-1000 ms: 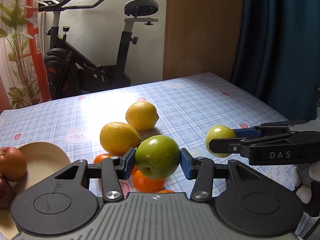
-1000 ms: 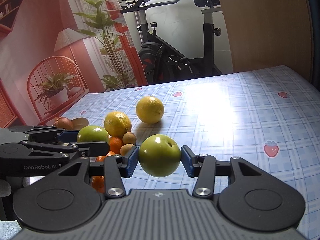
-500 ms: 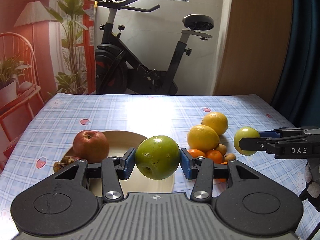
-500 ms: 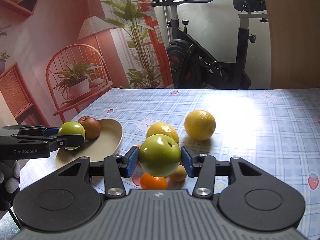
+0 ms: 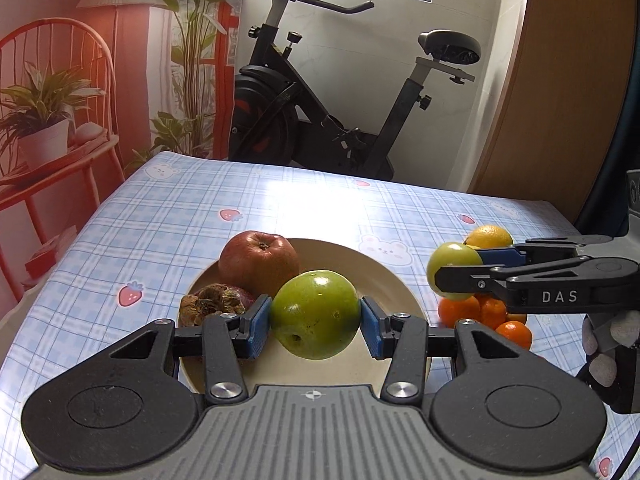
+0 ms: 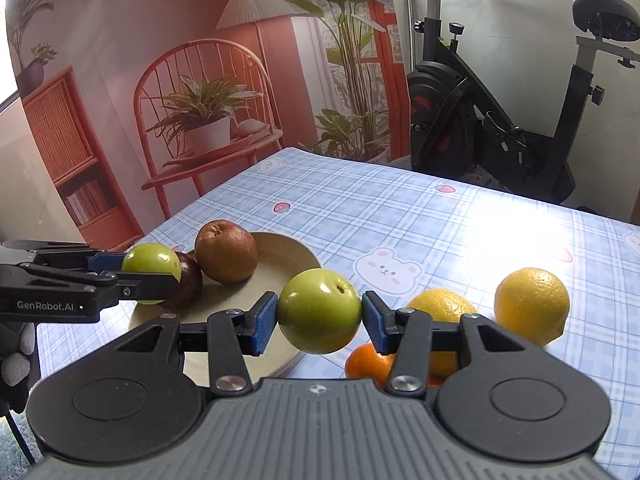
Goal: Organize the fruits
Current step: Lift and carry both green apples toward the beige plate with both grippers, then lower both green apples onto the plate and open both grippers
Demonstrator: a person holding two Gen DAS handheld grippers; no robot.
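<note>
Your left gripper [image 5: 316,316] clamps a green apple [image 5: 316,314] at frame centre, above the cream plate [image 5: 384,280]. Its skin is glossy, with small brown specks. Your right gripper [image 6: 320,312] clamps a second green apple [image 6: 320,311] beside the plate's right rim. A red apple [image 5: 259,262] sits on the plate.

Home room, exercise bike [image 5: 320,92], checked tablecloth [image 5: 280,208] (bear-printed)
</note>
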